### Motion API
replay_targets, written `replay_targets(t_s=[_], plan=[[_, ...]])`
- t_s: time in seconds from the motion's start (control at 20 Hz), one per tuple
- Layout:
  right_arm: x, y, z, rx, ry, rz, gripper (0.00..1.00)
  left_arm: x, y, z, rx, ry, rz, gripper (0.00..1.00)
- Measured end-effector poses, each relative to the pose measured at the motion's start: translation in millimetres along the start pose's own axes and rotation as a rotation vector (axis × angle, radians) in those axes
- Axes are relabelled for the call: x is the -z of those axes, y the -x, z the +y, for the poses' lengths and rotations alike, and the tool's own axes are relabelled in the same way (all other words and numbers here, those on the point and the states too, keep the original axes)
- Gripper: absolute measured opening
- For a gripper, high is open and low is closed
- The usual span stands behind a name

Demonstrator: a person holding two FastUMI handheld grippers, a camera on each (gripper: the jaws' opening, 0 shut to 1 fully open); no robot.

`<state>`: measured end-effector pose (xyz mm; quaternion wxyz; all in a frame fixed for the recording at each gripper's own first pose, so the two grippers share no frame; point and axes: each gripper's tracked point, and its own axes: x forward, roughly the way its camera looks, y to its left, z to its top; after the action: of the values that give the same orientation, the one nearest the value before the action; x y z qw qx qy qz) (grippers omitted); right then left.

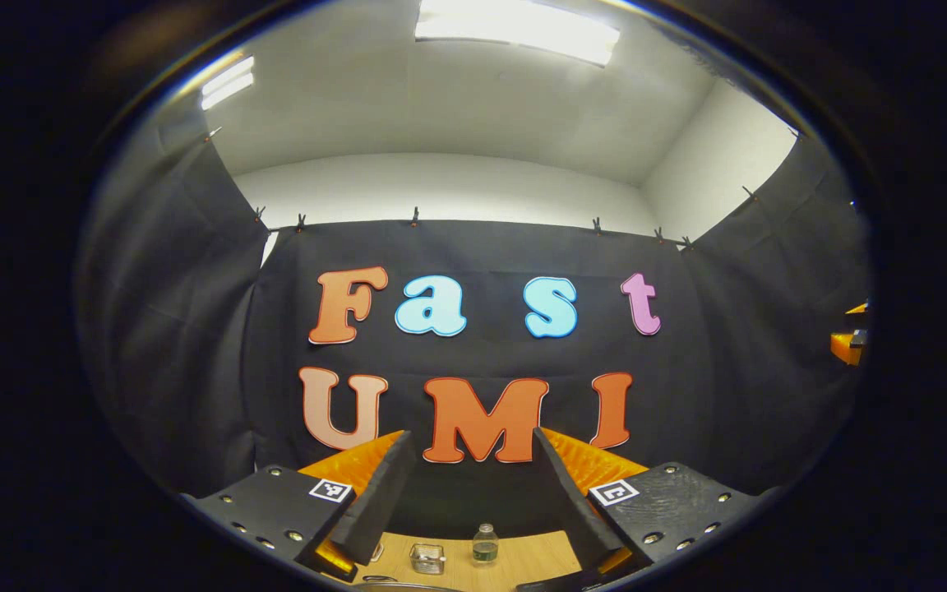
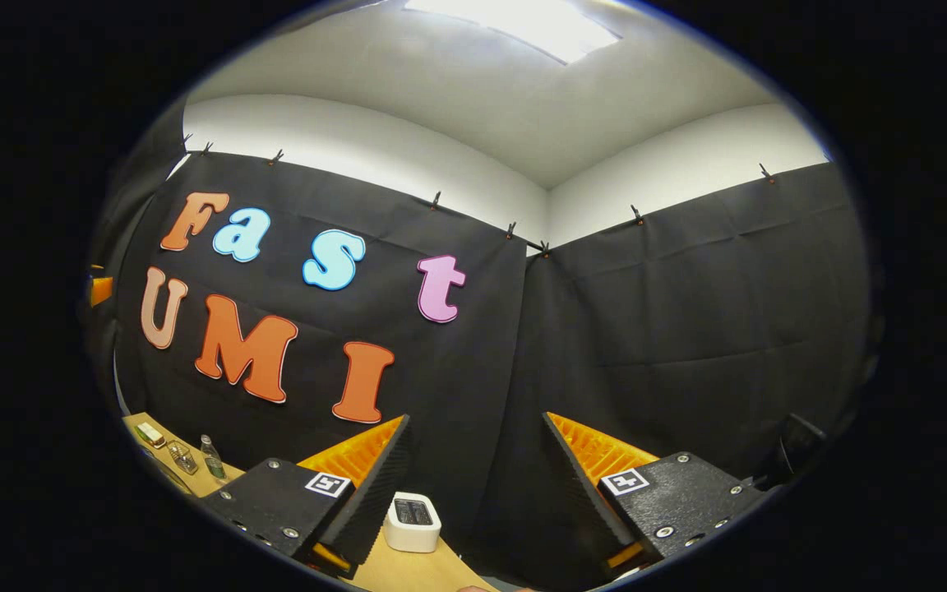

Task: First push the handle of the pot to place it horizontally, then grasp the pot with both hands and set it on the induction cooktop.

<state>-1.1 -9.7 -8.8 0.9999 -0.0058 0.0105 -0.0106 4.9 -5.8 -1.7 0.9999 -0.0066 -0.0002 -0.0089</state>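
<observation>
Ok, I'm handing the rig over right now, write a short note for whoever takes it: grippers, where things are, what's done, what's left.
Left gripper: open, nothing between its fingers, raised and aimed at the booth wall.
Right gripper: open, nothing held, also raised, aimed toward the booth corner.
On the wooden table: a small bottle and a small clear container near the back; a white boxy device ahead of the right gripper.
Pot and induction cooktop: cannot be placed from these views.
Done: nothing that can be confirmed.
Left: push the handle horizontal, grasp the pot with both grippers, set it on the cooktop.
</observation>
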Motion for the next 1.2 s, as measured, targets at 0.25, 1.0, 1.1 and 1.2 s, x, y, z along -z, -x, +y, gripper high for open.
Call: replay_targets(t_s=[0.25,1.0,1.1,1.2], plan=[[2,0,-2,0.003,-0.004,0.005,0.95,1,-1,-6,0.018,0.008,0.001,0.87],[16,-6,-7,-0.021,0.0,0.021,0.95,32,1,-51,0.136,0.026,0.119,0.87],[21,-8,-10,-0.025,0.001,0.024,0.95,43,2,-64,0.168,0.024,0.156,0.88],[25,-12,-13,-0.034,0.001,0.027,0.95,58,6,-74,0.191,0.029,0.209,0.88]])
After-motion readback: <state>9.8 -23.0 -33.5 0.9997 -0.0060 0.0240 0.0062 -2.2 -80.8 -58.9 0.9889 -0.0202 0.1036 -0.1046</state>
